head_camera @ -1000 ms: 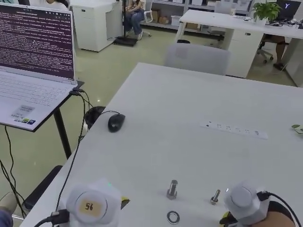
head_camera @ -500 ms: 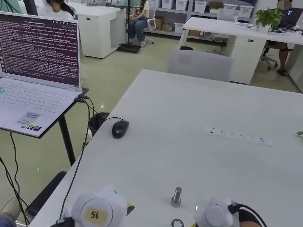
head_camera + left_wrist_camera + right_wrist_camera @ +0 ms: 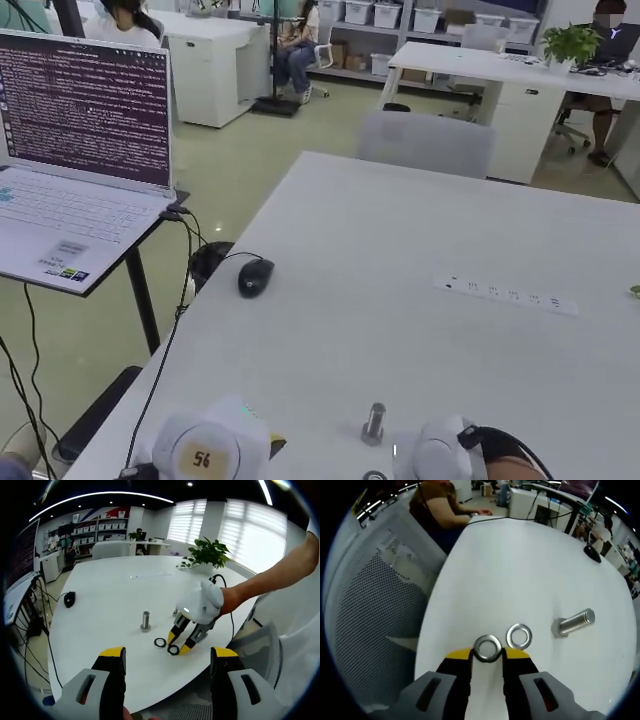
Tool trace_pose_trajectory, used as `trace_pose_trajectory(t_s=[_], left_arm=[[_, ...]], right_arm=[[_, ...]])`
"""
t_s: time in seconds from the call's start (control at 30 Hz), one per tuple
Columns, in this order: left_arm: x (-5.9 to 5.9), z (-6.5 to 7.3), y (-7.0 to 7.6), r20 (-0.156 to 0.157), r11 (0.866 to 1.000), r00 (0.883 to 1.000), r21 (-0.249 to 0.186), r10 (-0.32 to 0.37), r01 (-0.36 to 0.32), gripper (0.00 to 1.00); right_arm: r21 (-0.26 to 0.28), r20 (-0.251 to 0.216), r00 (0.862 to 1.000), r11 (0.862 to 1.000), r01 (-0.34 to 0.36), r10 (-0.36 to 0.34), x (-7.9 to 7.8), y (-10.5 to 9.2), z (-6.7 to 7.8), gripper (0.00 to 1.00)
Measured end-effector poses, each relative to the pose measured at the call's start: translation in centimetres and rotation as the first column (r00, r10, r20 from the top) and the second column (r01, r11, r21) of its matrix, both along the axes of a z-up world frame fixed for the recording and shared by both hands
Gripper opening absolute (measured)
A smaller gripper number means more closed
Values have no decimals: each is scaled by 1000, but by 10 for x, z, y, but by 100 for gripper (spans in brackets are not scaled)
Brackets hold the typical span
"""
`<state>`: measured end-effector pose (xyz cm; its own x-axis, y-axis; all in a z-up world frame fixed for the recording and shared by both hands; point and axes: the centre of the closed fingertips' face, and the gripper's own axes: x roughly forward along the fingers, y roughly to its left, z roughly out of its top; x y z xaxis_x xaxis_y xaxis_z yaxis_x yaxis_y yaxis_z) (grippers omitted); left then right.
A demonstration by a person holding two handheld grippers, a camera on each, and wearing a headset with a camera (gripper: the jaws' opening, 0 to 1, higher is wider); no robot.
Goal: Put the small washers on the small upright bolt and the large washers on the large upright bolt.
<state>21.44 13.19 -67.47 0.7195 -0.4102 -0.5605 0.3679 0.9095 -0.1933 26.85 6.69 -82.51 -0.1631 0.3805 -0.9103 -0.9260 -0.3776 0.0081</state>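
Observation:
In the right gripper view my right gripper (image 3: 487, 656) stands with its yellow-tipped jaws against both sides of a steel washer (image 3: 487, 648) lying flat on the white table (image 3: 520, 565). A second washer (image 3: 519, 635) lies just beyond it. The large bolt (image 3: 575, 622) stands a little past them, also seen upright in the head view as the large bolt (image 3: 374, 423). In the left gripper view my left gripper (image 3: 168, 654) is open and holds nothing, off the table's near edge. It faces the right gripper (image 3: 181, 644), both washers and the large bolt (image 3: 145, 621).
A laptop (image 3: 70, 150) sits on a stand left of the table. A black mouse (image 3: 255, 276) and a white power strip (image 3: 510, 295) lie farther back. A potted plant (image 3: 207, 555) stands at the far side. A mesh chair (image 3: 380, 580) is beside the table edge.
The head camera has tilted up. My right gripper has moved left to the washers beside the large bolt and now covers the small bolt in the head view.

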Motion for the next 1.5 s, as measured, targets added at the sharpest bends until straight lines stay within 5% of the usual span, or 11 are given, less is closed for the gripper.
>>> trace_pose_trajectory(t_s=[0.47,0.73,0.93,1.17,1.5], left_arm=[[-2,-3,9,-8,1000,1000,4,13,-13,68],[0,-2,7,-6,1000,1000,-1,10,-10,68],[0,-4,6,-8,1000,1000,-2,8,-8,68],[0,-3,7,-6,1000,1000,-2,11,-11,68],[-2,-3,13,-6,1000,1000,-3,28,-28,68]], right_arm=[[45,-36,990,990,136,-134,8,-6,5,23],[76,-31,981,978,193,-191,22,-6,22,23],[107,2,979,973,203,-204,43,4,44,23],[178,23,964,949,259,-267,77,30,77,23],[174,28,951,939,297,-307,97,43,78,23]])
